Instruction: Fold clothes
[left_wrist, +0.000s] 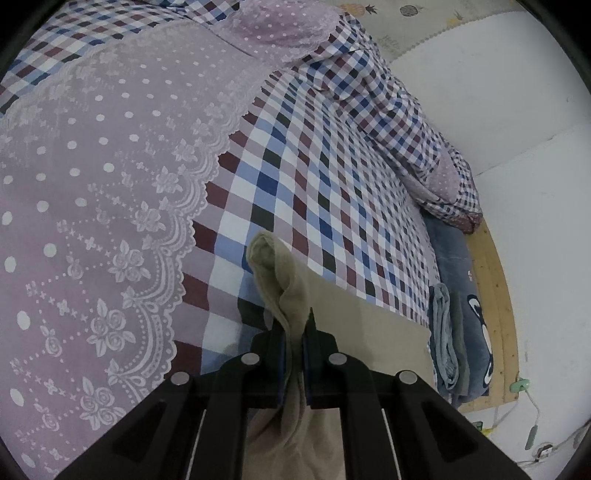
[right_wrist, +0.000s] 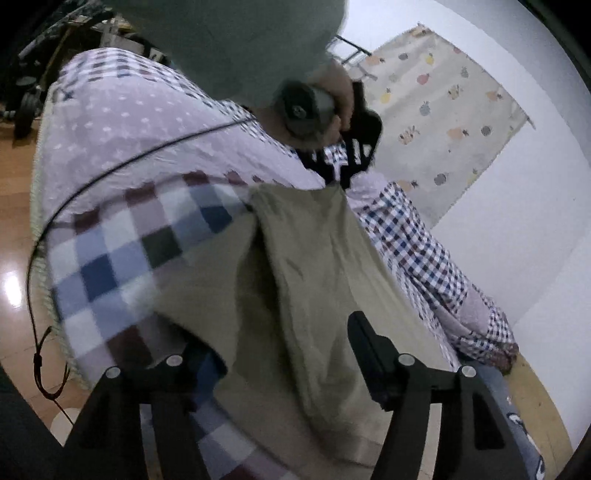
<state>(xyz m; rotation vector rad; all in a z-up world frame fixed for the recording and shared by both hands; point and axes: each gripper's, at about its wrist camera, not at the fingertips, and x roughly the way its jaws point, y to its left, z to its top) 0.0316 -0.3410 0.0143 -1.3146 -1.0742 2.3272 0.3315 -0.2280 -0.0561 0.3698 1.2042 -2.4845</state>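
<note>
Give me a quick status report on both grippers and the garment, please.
Left gripper shut on the khaki garment. Right gripper open, cloth between its jaws but not pinched. Garment draped on the checked bedsheet. Nothing in the way.

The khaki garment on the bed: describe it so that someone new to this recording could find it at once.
Start from the bed with its large blue, maroon and white checked cover. Near its close edge lies the khaki garment, flat, plain and unpatterned, one bunched corner pinched in the left gripper. It is the only plain tan cloth there; the folded clothes beside it are grey-blue.
</note>
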